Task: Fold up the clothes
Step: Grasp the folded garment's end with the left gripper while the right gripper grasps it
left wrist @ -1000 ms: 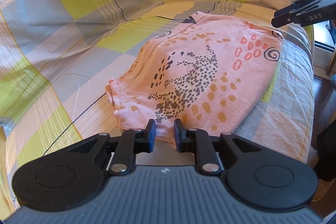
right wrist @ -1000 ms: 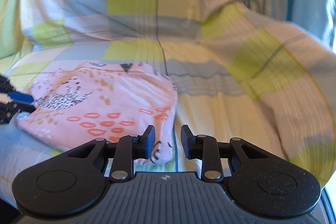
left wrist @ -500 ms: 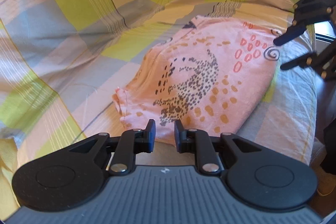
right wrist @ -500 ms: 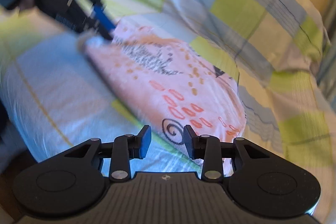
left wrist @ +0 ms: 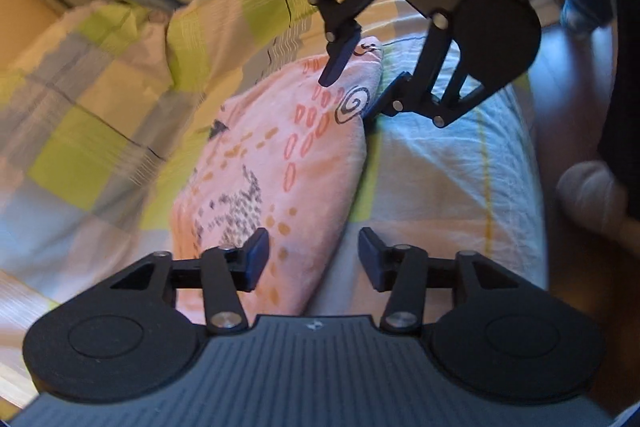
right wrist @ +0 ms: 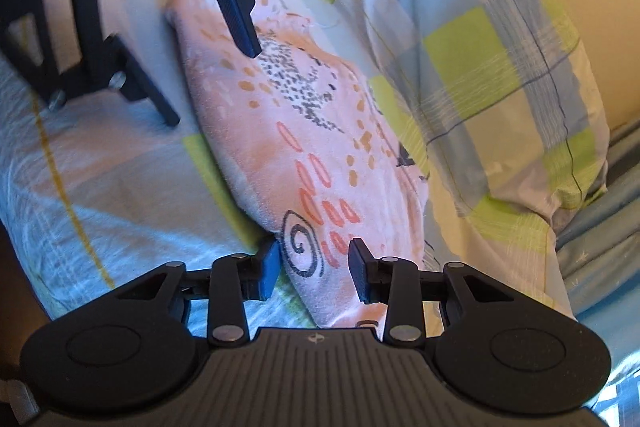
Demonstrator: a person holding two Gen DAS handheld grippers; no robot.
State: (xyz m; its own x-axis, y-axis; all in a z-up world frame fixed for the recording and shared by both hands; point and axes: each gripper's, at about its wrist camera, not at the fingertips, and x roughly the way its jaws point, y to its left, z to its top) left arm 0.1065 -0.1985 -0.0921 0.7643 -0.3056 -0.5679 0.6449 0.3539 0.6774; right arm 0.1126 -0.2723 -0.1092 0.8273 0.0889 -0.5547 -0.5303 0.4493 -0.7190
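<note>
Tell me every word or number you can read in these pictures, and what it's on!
No words or numbers can be read.
The shirt carries only a pattern: a spiral, dots and ovals.
Each gripper body shows a tiny embossed mark, on the left gripper and the right gripper, too small to read.
The bedsheet is plain checks.

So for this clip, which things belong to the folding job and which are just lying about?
In the job:
- pink patterned garment
- left gripper, open at one end of it
- right gripper, open at the spiral-print end

Just lying about:
- checked duvet
- blue striped fabric at the bed's edge
</note>
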